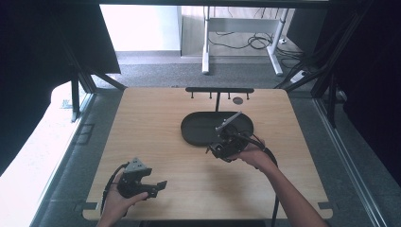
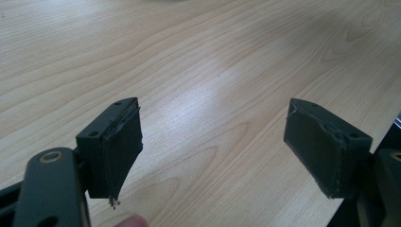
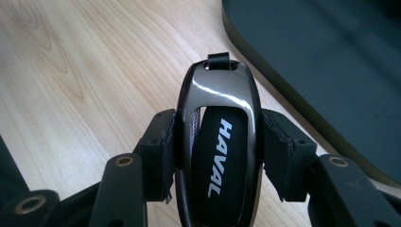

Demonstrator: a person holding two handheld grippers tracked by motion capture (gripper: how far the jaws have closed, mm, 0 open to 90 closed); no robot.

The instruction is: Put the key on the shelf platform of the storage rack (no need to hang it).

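Clamped between my right gripper's (image 3: 218, 142) pads is a glossy black car key fob (image 3: 220, 146) marked HAVAL, squeezed across its two long sides with the small strap loop (image 3: 218, 60) at its far end pointing away from me. In the high view I am holding that right gripper (image 1: 226, 144) above the wooden table (image 1: 156, 142), right at the near edge of the dark oval tray (image 1: 196, 127), with a grey strap (image 1: 229, 121) sticking up from the key over the tray. Behind the tray a black hook rack (image 1: 219, 90) is standing on its thin post.

My left gripper (image 2: 222, 146) is resting idle, jaws spread wide over bare wood with nothing between them; in the high view it (image 1: 156, 187) is sitting near the front left of the table.

I judge that I am carrying the key toward the tray or the rack. To do this well, I am keeping the squeeze firm, since the fob's polished sides look slippery, keeping the loop end leading, and moving slowly enough that the fob is not twisting between the pads.
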